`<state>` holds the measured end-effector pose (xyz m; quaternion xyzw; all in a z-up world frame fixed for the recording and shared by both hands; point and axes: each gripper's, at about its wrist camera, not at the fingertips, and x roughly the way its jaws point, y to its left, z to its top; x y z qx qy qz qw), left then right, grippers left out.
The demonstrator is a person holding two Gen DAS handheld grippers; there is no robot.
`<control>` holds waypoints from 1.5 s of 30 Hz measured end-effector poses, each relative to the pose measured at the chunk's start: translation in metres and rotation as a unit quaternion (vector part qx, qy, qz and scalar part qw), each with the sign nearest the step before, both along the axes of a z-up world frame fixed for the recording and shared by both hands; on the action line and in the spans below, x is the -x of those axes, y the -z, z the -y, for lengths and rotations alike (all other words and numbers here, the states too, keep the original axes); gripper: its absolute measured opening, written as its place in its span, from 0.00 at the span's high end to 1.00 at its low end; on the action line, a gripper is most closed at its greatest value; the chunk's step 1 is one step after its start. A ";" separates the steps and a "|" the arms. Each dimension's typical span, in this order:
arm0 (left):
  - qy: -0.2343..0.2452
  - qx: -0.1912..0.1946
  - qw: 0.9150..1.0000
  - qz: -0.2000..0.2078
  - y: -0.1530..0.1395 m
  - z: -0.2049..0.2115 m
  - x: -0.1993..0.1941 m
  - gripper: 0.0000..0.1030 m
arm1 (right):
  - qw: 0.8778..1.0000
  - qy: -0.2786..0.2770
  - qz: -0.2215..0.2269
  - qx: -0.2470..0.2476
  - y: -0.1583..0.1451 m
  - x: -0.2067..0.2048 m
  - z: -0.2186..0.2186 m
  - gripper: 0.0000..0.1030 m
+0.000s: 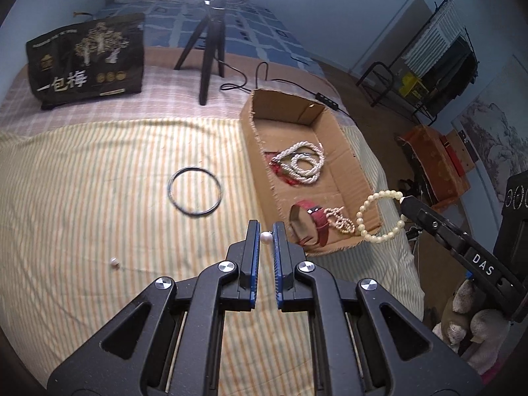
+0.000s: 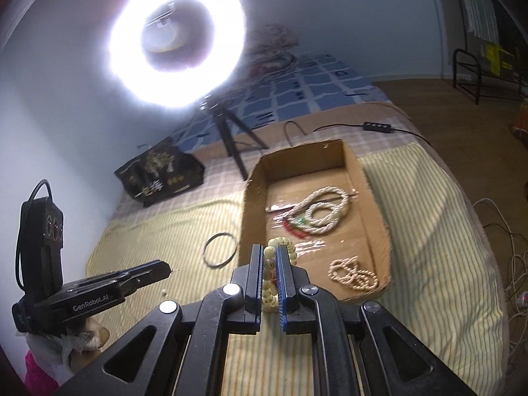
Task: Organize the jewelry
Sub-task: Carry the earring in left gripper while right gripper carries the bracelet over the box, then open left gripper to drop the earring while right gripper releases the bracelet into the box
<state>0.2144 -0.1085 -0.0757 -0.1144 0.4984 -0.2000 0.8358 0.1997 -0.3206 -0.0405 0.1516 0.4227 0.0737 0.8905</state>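
Both tongs are carrying jewelry over a bed (image 1: 99,171) beside a box (image 1: 358,168).

The left tongs (image 1: 266,236) are pinching a single pearl (image 1: 266,238) between their tips, above the striped sheet just left of the box. The right tongs (image 2: 271,265) are clamping a bead bracelet (image 2: 286,246) by one side; in the left view the bracelet (image 1: 373,217) is hanging as an open loop over the box's near right corner. Inside the box are lying a twisted pearl rope (image 1: 302,163), a red watch (image 1: 312,226) and a small bead strand (image 2: 354,274). A black ring (image 1: 194,191) and a second pearl (image 1: 114,261) are lying on the sheet, well apart. A dark bag (image 1: 89,59) and a tripod (image 1: 206,49) are standing farther back.
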 end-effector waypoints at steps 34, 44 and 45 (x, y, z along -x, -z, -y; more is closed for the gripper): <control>0.019 -0.016 1.000 -0.009 0.027 0.062 -0.045 0.69 | 0.997 0.070 -0.022 -0.004 0.028 -0.040 0.046 0.46; 0.013 -0.025 1.000 0.009 0.009 0.044 -0.032 0.69 | 0.998 0.065 -0.008 0.011 0.010 -0.030 0.038 0.34; 0.012 -0.025 1.000 0.010 0.007 0.041 -0.030 0.69 | 0.998 0.064 -0.007 0.013 0.008 -0.029 0.037 0.32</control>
